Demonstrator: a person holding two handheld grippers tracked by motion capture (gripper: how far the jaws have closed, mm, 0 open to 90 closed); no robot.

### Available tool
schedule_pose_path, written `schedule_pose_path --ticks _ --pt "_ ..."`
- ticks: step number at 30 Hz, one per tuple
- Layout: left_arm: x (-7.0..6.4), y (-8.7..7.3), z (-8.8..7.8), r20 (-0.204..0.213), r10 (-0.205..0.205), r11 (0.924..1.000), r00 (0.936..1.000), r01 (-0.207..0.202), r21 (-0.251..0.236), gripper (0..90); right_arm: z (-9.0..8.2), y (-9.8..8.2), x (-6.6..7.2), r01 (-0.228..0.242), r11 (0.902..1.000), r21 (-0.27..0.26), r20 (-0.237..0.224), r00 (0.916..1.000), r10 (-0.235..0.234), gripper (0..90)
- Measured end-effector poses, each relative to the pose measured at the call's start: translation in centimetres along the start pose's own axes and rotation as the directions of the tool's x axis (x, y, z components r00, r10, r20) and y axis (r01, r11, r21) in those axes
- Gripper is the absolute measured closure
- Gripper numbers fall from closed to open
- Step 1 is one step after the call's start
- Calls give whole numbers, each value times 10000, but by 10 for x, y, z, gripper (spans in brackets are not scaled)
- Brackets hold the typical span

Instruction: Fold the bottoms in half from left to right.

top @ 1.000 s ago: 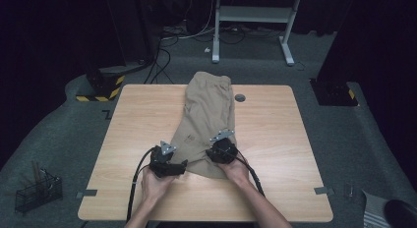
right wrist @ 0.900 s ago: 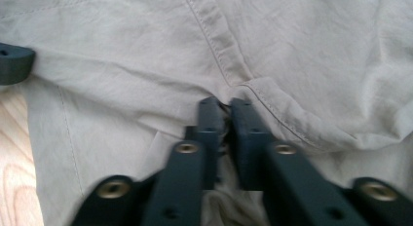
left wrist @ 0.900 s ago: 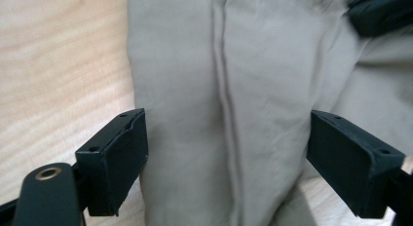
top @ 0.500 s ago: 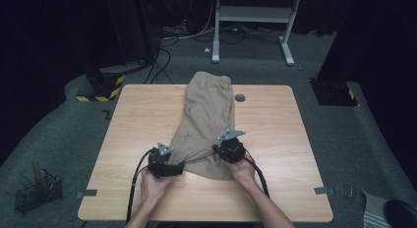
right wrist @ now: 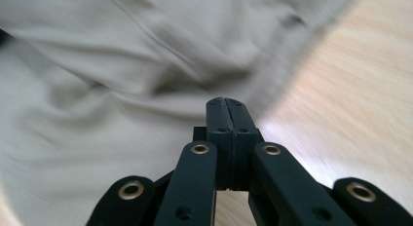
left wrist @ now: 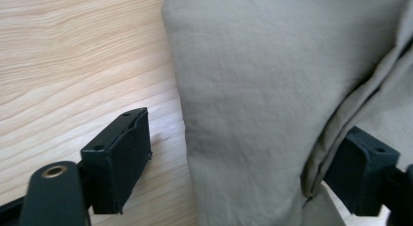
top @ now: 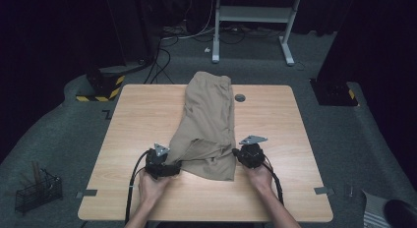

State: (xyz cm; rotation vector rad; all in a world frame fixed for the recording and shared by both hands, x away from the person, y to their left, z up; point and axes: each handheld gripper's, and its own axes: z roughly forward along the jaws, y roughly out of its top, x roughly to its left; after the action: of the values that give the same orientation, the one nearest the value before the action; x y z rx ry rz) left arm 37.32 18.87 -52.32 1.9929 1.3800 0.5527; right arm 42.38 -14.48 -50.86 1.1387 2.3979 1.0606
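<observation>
Tan trousers [top: 209, 125] are lying mid-frame on the table [top: 137, 120] — left gripper [top: 164, 166] gaping around their lower-left edge, right gripper [top: 244, 156] clenched empty at lower right.

From above, the near hem of the tan trousers [top: 209, 125] hides the tips of the left gripper [top: 173, 167], and the person's forearms run off the bottom edge. In the left gripper view the cloth [left wrist: 253, 104] runs out past the top, right and bottom edges, so its full shape can't be made out, and a fold covers part of the far jaw. The right gripper view is smeared: the trousers [right wrist: 122, 89] and bench [right wrist: 350, 104] are both blurred, and whether any cloth sits between the closed jaws of the right gripper [right wrist: 227, 114] can't be told.
</observation>
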Motion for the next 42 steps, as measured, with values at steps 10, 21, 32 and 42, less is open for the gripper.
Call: schedule_pose_path --ticks 10,21,32,42 --pt "-1 0 1 147 -62 9999 9999 64 -133 166 -2 27 20 165 9978 -648 -535 9984 -199 590" --pt "-1 -2 2 116 76 9997 9999 -73 -244 157 50 45 31 115 9985 541 -779 9969 -73 550" --pt "-1 -3 1 69 97 9996 9999 -95 -280 157 35 36 27 711 9966 419 -725 9951 -680 888" --pt "-3 -4 1 62 109 9996 9999 -107 -265 153 11 22 16 725 9971 -215 -458 9963 -734 886"
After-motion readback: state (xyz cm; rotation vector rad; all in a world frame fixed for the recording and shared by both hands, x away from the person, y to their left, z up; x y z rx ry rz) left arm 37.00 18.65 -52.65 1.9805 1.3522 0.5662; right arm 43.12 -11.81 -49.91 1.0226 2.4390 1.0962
